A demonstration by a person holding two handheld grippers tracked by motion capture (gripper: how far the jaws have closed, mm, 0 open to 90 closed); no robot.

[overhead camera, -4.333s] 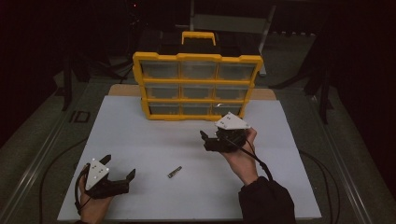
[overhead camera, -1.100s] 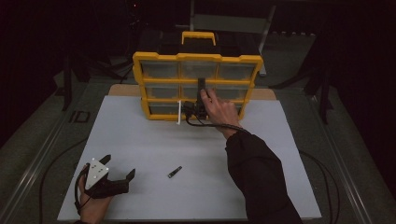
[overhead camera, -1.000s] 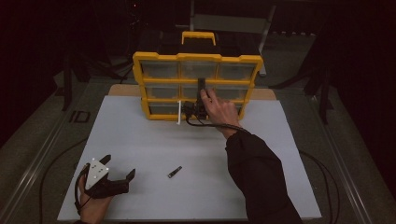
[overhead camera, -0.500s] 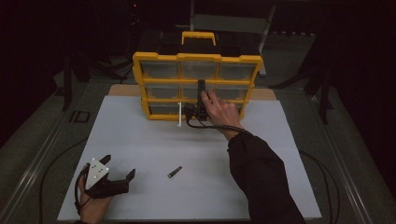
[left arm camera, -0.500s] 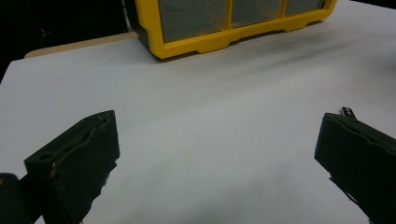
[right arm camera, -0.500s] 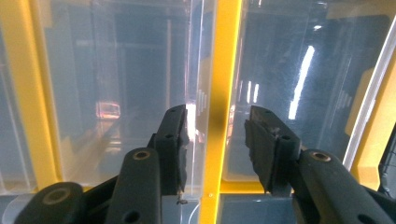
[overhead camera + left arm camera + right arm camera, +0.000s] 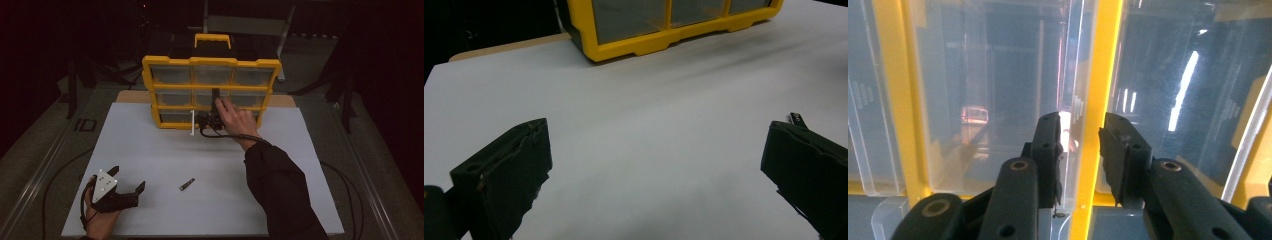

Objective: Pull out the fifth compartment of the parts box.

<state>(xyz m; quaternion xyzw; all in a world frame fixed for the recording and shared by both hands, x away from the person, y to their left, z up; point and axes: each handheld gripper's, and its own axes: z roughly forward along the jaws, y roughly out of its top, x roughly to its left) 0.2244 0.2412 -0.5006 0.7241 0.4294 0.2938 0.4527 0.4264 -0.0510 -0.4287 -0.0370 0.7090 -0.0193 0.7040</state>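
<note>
Reaching into the yellow drawer organizer [image 7: 211,90], the right gripper [image 7: 1080,150] straddles a divider, jaws unclenched; closing on a drawer likely follows.

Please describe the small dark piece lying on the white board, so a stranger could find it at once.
A yellow organizer stands at the white board's far edge. Nearer the person, right of the left gripper, lies the piece: a short dark stick, the one loose item on the board.

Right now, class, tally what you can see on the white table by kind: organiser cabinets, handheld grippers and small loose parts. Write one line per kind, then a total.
Yellow organiser cabinet: 1
Handheld grippers: 2, the left gripper and the right gripper
Small dark loose part: 1
Total: 4
</note>
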